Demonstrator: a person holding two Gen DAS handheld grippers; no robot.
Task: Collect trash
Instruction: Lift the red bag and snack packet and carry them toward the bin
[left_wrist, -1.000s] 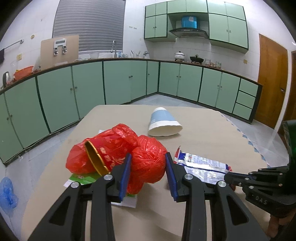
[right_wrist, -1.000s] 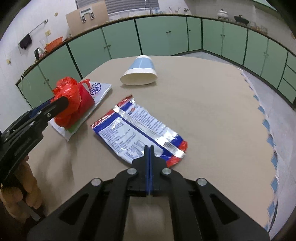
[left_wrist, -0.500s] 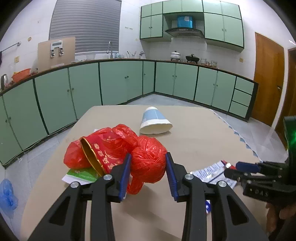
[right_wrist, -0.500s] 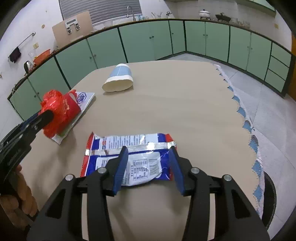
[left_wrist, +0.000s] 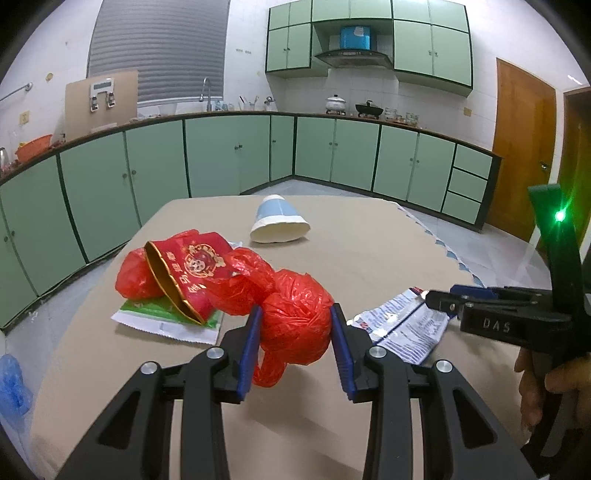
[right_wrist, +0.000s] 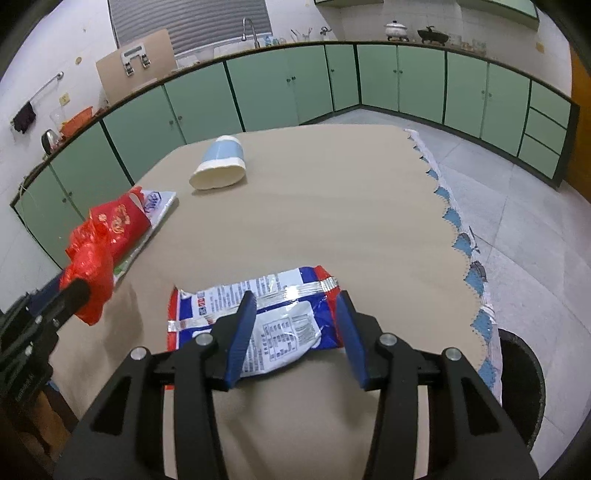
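The left gripper (left_wrist: 295, 341) was clenched on a knotted wad of the red plastic bag (left_wrist: 295, 321), its blue pads pressed into both sides, presumably to hold the bag ready to take rubbish. The rest of the bag trailed off toward ten o'clock in the left wrist view, draped with a red gold-rimmed packet (left_wrist: 184, 273) over a green-and-white wrapper (left_wrist: 162, 321) that lay flat on the worktop (left_wrist: 369, 251).

The right gripper (right_wrist: 295, 332) was released: its jaws had just been opening and now stood apart, astride the near edge of the blue-and-white foil wrapper (right_wrist: 255, 302) without pressing it. The wrapper lay flat, which probably made it awkward to pinch, so the wide stance looked like a set-up to nip its edge.

A crushed paper cup (right_wrist: 218, 170) lay on its side at eleven o'clock in the right wrist view, well apart from both grippers. A dark bin (right_wrist: 521, 373) sat below the worktop's edge at four o'clock.
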